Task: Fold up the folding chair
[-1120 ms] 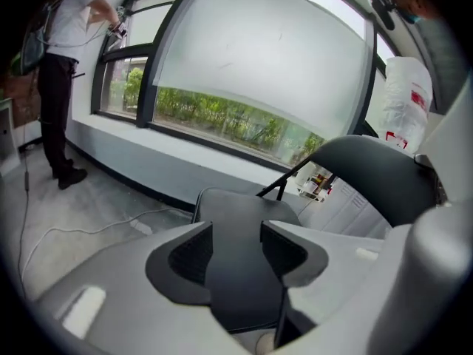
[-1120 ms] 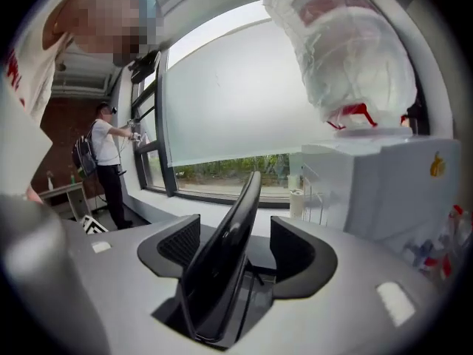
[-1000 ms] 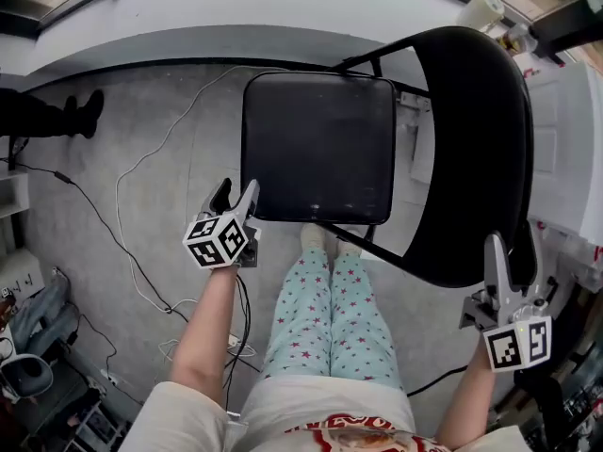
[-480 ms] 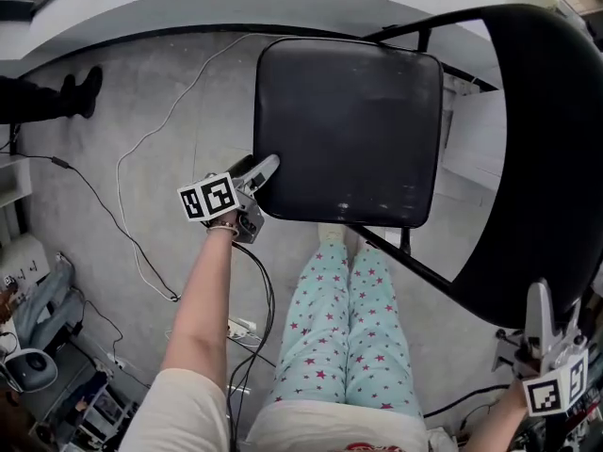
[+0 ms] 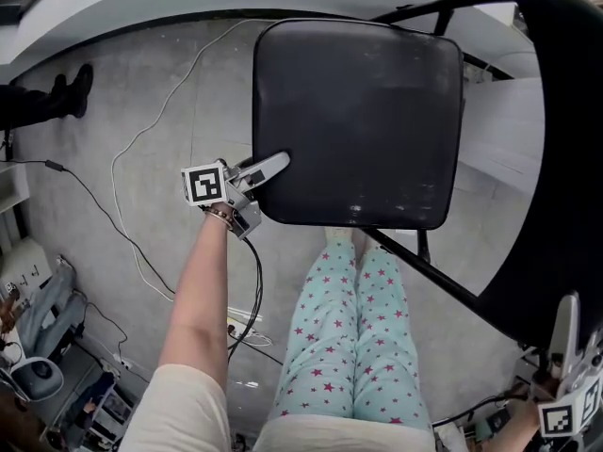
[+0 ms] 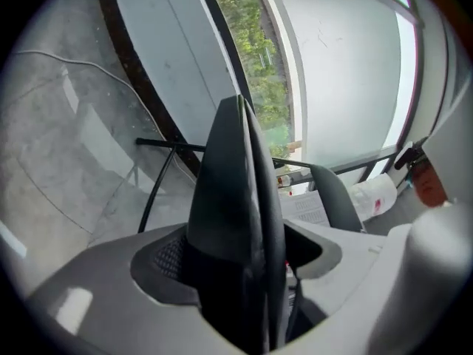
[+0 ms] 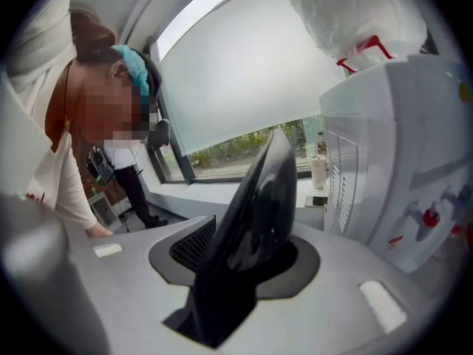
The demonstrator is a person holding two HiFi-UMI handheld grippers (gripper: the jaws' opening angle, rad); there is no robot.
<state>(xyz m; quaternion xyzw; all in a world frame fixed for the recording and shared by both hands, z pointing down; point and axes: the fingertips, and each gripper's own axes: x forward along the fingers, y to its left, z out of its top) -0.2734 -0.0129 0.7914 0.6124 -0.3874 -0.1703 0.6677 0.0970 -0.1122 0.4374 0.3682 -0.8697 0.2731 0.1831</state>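
The black folding chair stands unfolded under me, its square seat (image 5: 358,121) flat in the middle of the head view and its curved backrest (image 5: 570,158) at the right. My left gripper (image 5: 280,161) is shut, its tips lying against the seat's left front edge and pointing right. In the left gripper view the left gripper (image 6: 240,109) shows its fingers pressed together with nothing between them; the chair's thin frame rods (image 6: 159,168) and backrest (image 6: 347,198) lie beyond. My right gripper (image 5: 569,304) is at the bottom right, below the backrest, tips up. The right gripper (image 7: 279,135) is shut and empty in its own view.
White and black cables (image 5: 141,158) trail over the grey floor left of the chair. My legs in star-print trousers (image 5: 349,347) stand just in front of the seat. Dark shoes (image 5: 57,97) show at the far left, clutter (image 5: 38,365) at the lower left. A white dispenser (image 7: 399,161) and a person (image 7: 66,168) flank the right gripper.
My left gripper has swung right until its tips reach the seat's left edge. The right gripper has dropped toward the view's bottom right corner. The chair now looms larger.
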